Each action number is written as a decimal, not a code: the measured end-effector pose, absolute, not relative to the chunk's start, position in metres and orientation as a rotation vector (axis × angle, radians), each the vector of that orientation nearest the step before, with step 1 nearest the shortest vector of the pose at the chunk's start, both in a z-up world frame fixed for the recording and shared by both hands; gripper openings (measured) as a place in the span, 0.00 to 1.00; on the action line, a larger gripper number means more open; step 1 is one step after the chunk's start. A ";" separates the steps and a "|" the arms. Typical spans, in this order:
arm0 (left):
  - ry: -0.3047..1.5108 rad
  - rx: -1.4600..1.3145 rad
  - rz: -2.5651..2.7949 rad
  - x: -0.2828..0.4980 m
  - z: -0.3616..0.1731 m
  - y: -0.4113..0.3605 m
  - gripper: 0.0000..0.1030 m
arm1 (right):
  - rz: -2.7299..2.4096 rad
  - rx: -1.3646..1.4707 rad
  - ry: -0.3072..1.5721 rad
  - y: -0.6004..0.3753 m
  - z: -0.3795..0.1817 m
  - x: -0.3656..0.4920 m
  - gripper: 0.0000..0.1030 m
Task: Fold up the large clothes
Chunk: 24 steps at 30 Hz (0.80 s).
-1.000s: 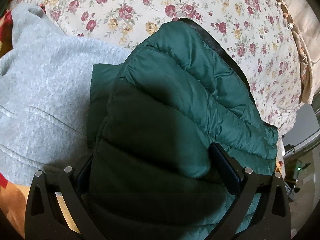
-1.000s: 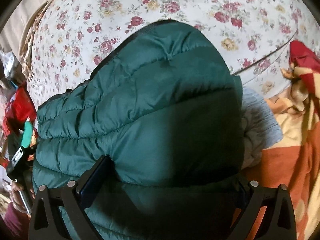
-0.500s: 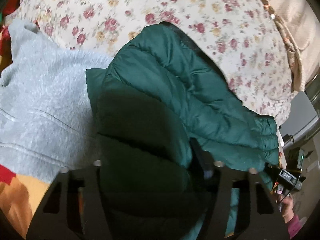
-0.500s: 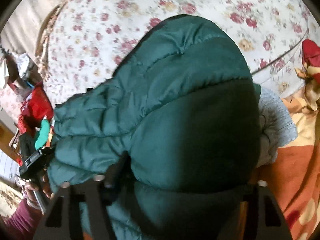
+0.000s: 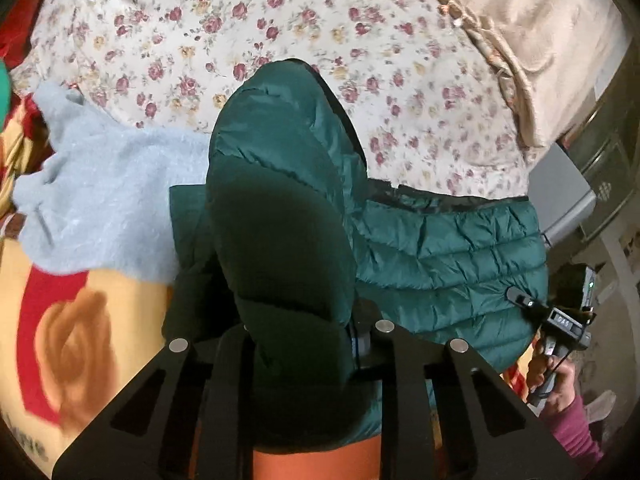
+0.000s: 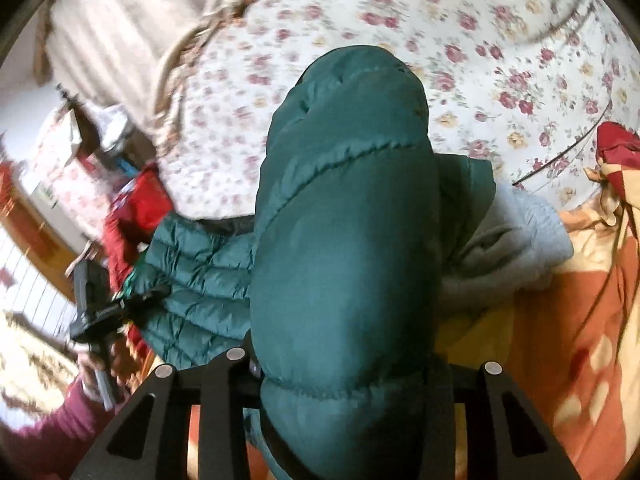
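Note:
A dark green quilted puffer jacket (image 5: 448, 264) lies on the bed, with a thick fold (image 5: 280, 208) of it rising into my left gripper (image 5: 298, 340). That gripper's jaws are closing and pinch the fold. In the right wrist view another bulging fold of the jacket (image 6: 344, 240) sits between the closing jaws of my right gripper (image 6: 344, 360), which pinch it. Both folds are lifted off the bed. Each view shows the other gripper at the jacket's side: the right gripper (image 5: 560, 320) and the left gripper (image 6: 108, 312). The pads are hidden by fabric.
A pale grey fleece garment (image 5: 100, 208) lies beside the jacket. Under both is a floral bedsheet (image 5: 280, 20), and nearer me an orange and yellow blanket (image 5: 80, 340). A hand in a maroon sleeve (image 5: 568, 412) holds the other gripper. Furniture and clutter stand past the bed's edge (image 6: 80, 152).
Both grippers went from wide open around the jacket to pinched on its folds. They rose and pulled back, lifting the bunched jacket off the bed.

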State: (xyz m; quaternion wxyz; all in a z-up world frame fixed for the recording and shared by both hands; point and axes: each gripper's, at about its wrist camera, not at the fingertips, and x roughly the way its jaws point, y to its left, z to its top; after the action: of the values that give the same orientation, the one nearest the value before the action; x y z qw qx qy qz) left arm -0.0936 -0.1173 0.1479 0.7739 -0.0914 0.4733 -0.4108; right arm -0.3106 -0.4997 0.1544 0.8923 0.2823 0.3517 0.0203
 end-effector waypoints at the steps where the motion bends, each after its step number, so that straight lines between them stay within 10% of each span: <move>1: 1.044 -0.207 -0.893 -0.097 0.147 -0.113 0.19 | 0.040 0.605 0.747 -0.497 0.153 -0.321 0.38; 5: 1.121 -0.152 -0.833 -0.104 0.124 -0.117 0.28 | -0.078 0.585 0.863 -0.497 0.123 -0.335 0.40; 9: 1.100 -0.109 -0.749 -0.095 0.105 -0.129 0.72 | -0.218 0.691 0.946 -0.515 0.081 -0.332 0.71; 24: 1.137 -0.159 -0.646 -0.079 0.079 -0.112 1.00 | -0.256 0.733 0.939 -0.522 0.077 -0.344 0.92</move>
State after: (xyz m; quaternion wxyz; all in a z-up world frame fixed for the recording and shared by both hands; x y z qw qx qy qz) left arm -0.0794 -0.1125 0.0793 0.7907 -0.0741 0.5283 -0.3003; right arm -0.3440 -0.5223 0.0766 0.8201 0.3444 0.4408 -0.1202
